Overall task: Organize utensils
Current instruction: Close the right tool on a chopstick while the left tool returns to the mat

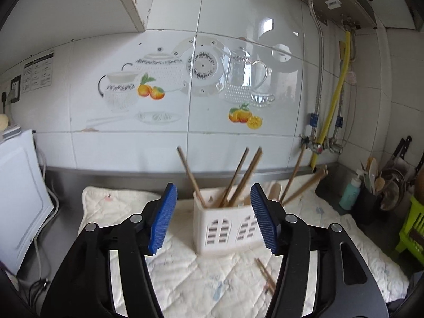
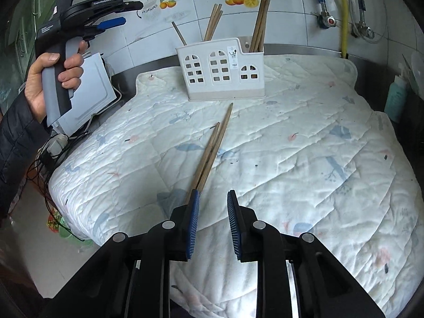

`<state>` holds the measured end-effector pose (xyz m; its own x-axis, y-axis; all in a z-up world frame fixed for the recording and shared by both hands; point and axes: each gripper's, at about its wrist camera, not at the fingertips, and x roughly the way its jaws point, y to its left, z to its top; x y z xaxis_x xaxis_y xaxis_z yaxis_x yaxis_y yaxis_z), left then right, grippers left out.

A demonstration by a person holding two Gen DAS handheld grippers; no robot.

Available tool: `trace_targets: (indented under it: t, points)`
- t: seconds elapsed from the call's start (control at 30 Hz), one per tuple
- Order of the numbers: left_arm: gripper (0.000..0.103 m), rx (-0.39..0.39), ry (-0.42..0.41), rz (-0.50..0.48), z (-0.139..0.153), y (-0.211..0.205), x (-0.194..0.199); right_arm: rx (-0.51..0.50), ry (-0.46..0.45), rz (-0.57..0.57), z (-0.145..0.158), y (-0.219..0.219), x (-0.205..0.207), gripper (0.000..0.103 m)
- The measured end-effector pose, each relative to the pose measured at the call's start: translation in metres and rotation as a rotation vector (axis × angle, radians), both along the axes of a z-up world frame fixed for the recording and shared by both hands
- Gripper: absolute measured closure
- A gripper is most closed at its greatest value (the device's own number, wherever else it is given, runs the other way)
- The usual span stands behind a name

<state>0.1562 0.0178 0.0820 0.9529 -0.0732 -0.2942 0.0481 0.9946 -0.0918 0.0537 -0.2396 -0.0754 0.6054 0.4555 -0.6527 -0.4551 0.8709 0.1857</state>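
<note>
We find the right gripper point(image 2: 212, 222) low over the quilted cloth point(image 2: 291, 145), its blue pads point(image 2: 193, 222) spread with bare cloth showing between them; it grips nothing. Two loose chopsticks point(image 2: 212, 148) lie on the cloth just ahead of the left-hand pad, running up and away toward the white utensil holder point(image 2: 220, 71). Their near ends pass behind that pad, so we cannot tell whether they touch it.

We note the left gripper point(image 1: 213, 217) raised above the cloth point(image 1: 185, 278), its ribbed pads point(image 1: 163, 217) wide apart and empty. In the left wrist view the utensil holder point(image 1: 225, 228) sits between and beyond the fingertips, apart from them. In the right wrist view the same tool point(image 2: 111, 22) appears at upper left, held by a bare hand point(image 2: 50, 79) in a dark sleeve, well clear of the holder.

The holder stands upright at the far side of the cloth, near the tiled wall point(image 1: 185, 79). Several chopsticks point(image 1: 238, 177) lean inside it: one alone at the left, a cluster in the middle, a bundle point(image 2: 259, 23) in the lower right compartment. The loose pair also shows, blurred, in the left wrist view point(image 1: 265, 275), on the cloth before the holder.

To the left stands a white appliance point(image 1: 21, 198) with trailing cables; to the right, a teal pump bottle point(image 1: 351, 193) and a dark pot of wooden spoons point(image 1: 371, 198). A yellow hose point(image 1: 334, 100) runs down the wall.
</note>
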Motion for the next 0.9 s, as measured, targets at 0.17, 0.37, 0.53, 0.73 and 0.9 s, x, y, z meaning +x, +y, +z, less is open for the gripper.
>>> trace_targets:
  t: [0.17, 0.37, 0.53, 0.73, 0.9]
  points:
    - [0.038, -0.021, 0.036, 0.021, -0.03, 0.007, -0.037, 0.011, 0.003, 0.002, -0.014, 0.013, -0.003, 0.083]
    - [0.036, -0.001, 0.08, 0.082, -0.061, 0.018, -0.07, 0.038, 0.014, -0.011, -0.024, 0.026, 0.007, 0.083]
    - [0.036, -0.041, 0.13, 0.106, -0.082, 0.032, -0.085, 0.057, 0.034, -0.03, -0.032, 0.028, 0.02, 0.088]
    - [0.036, -0.061, 0.176, 0.121, -0.101, 0.039, -0.095, 0.007, 0.02, -0.068, -0.031, 0.024, 0.024, 0.089]
    - [0.036, -0.068, 0.208, 0.121, -0.116, 0.037, -0.102, -0.018, 0.005, -0.067, -0.031, 0.029, 0.024, 0.089]
